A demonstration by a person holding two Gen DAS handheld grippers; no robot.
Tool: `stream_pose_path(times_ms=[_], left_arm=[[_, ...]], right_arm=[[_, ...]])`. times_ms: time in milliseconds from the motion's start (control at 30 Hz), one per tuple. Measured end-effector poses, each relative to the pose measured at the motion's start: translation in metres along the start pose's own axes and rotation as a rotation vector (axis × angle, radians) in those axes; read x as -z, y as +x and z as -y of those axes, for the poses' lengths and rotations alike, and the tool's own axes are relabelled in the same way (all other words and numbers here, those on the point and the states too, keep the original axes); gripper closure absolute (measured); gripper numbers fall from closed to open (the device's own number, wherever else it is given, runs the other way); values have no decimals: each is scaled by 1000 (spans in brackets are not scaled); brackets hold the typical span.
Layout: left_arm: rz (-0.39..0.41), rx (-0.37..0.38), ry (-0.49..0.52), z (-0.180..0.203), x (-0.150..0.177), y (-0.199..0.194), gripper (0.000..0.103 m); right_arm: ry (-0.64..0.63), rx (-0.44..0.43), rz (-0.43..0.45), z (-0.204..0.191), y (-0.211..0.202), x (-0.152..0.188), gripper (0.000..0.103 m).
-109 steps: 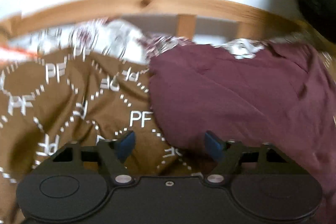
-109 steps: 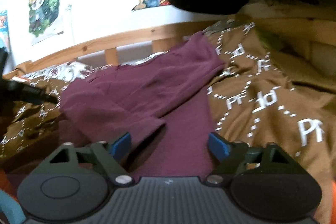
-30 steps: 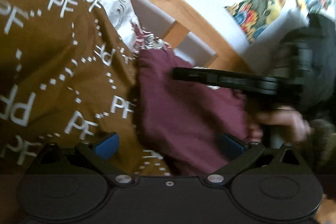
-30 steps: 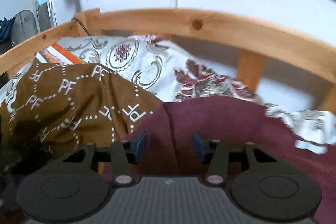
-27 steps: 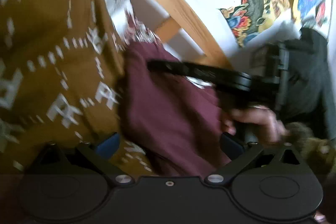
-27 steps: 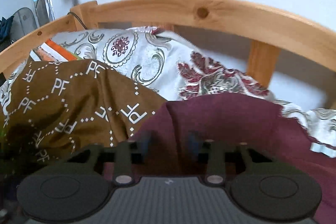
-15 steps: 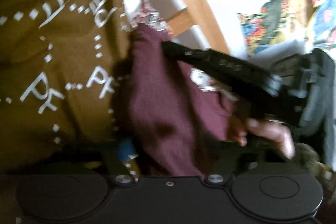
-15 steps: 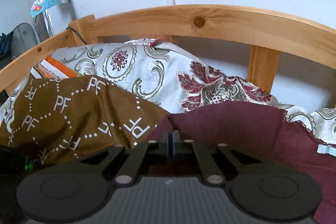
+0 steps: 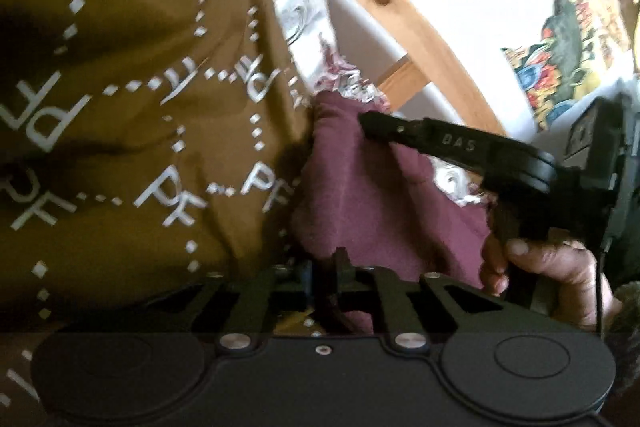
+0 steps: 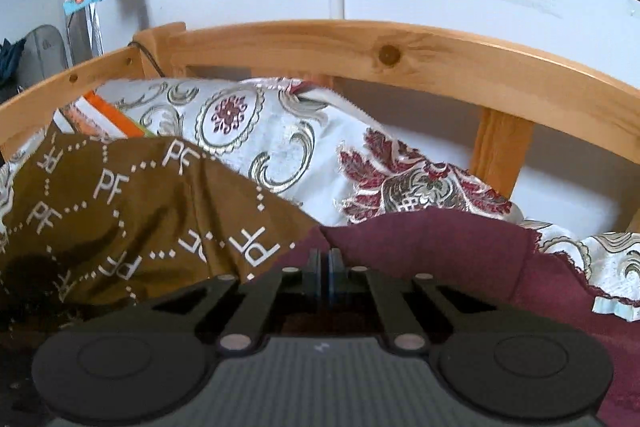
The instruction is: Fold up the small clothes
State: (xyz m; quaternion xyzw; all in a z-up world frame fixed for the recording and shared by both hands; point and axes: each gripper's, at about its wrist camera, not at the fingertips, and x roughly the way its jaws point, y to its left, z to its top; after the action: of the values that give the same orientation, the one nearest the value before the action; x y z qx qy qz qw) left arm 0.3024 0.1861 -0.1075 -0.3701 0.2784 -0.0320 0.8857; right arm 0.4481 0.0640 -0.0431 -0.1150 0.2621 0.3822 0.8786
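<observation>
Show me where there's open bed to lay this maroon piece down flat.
Most open: the brown PF-print blanket left of the maroon garment, rumpled but with nothing on it. A smaller patch: the white patterned cover under the wooden rail. Crowded around the garment itself, where the left claw and right claw are both shut on it.

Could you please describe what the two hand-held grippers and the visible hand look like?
Both hand-held grippers, left and right, are matte black with two round discs, silver screws and blue finger pads. The right one bears "DAS" lettering. The bare right hand shows a fuzzy cuff.
</observation>
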Motion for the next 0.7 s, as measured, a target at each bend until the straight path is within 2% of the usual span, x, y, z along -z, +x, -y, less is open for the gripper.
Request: stream_pose_path(times_ms=[33, 167, 233, 300, 333, 400, 433, 500, 567, 700], left_arm=[[2, -19, -2, -2, 0, 0, 74], [39, -59, 42, -1, -1, -6, 57], [52, -87, 109, 2, -4, -4, 50], [57, -95, 158, 4, -6, 1, 48], [57, -100, 174, 5, -9, 5, 49], [49, -98, 196, 6, -14, 9, 68], [28, -84, 195, 5, -16, 11, 95], [3, -94, 153, 2, -18, 11, 95], [0, -113, 116, 0, -19, 7, 96], [-39, -162, 115, 1, -21, 11, 93]], right_arm=[[-5, 5, -1, -1, 1, 2, 99], [-12, 21, -2, -4, 2, 6, 99], [-4, 23, -3, -3, 2, 7, 99], [8, 25, -1, -1, 0, 7, 93], [14, 23, -1, 0, 0, 8, 90], [20, 27, -11, 1, -2, 11, 83], [16, 35, -17, 1, -2, 12, 80], [2, 60, -26, 0, -3, 15, 67], [-21, 107, -29, -1, -5, 17, 59], [-40, 185, -30, -5, -17, 26, 49]])
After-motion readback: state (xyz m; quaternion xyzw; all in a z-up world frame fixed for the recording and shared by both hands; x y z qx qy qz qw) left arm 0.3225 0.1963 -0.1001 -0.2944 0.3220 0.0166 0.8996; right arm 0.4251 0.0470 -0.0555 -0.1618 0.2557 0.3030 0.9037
